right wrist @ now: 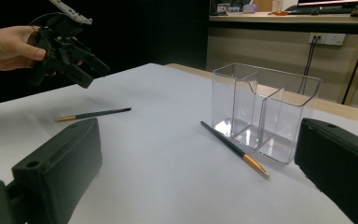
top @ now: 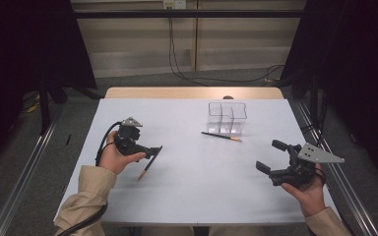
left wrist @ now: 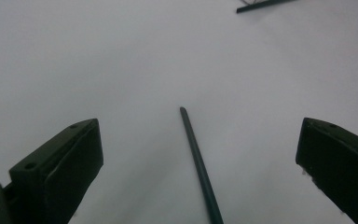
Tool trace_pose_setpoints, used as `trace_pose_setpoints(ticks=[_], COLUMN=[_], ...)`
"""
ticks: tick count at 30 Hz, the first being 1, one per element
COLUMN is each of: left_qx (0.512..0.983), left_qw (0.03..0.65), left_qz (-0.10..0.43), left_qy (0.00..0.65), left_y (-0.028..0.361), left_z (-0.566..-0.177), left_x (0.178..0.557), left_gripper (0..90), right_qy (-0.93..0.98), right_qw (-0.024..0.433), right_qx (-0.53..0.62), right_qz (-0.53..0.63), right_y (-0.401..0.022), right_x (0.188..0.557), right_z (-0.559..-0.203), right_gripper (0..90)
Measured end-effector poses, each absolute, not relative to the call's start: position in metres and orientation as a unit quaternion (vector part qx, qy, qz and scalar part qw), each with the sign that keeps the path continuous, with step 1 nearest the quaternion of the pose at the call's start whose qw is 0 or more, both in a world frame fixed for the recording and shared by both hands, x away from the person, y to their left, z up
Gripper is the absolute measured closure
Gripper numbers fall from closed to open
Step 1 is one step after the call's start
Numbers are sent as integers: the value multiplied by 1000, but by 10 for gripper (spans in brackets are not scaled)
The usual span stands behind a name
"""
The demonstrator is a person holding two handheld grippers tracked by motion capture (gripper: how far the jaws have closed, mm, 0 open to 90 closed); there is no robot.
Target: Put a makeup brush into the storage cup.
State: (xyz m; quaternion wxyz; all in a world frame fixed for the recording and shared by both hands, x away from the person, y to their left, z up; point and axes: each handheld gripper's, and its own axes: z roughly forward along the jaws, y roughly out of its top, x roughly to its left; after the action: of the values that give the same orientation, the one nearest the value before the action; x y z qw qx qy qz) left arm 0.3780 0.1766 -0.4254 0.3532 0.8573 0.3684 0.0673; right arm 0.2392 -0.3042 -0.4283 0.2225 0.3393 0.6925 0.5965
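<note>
High view, left claw [top: 153,151] with jaws apart over a dark pencil [top: 148,166] lying on the white bench [top: 197,182], right claw [top: 270,157] spread wide at near right, second pencil [top: 221,136] just beside a clear organiser [top: 227,118] at far centre.

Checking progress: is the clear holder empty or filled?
Empty: the clear holder shows bare compartments; both pencils lie on the table.

Beige sleeves; each black claw [top: 153,152] carries a grey three-cornered plate and black cable.
</note>
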Motion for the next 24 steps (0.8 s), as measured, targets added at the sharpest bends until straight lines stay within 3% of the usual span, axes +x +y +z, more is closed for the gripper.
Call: trace_pose_setpoints(ticks=[24], left_qx=[898], left_qw=[217], left_qz=[30], left_qy=[382], left_y=[162], left_z=[-425], left_x=[383], left_gripper=[39], right_qy=[694], right_qw=[223], right_qx=[336], right_qz=[596], right_y=[-303], right_x=[239], right_z=[-429], right_gripper=[1])
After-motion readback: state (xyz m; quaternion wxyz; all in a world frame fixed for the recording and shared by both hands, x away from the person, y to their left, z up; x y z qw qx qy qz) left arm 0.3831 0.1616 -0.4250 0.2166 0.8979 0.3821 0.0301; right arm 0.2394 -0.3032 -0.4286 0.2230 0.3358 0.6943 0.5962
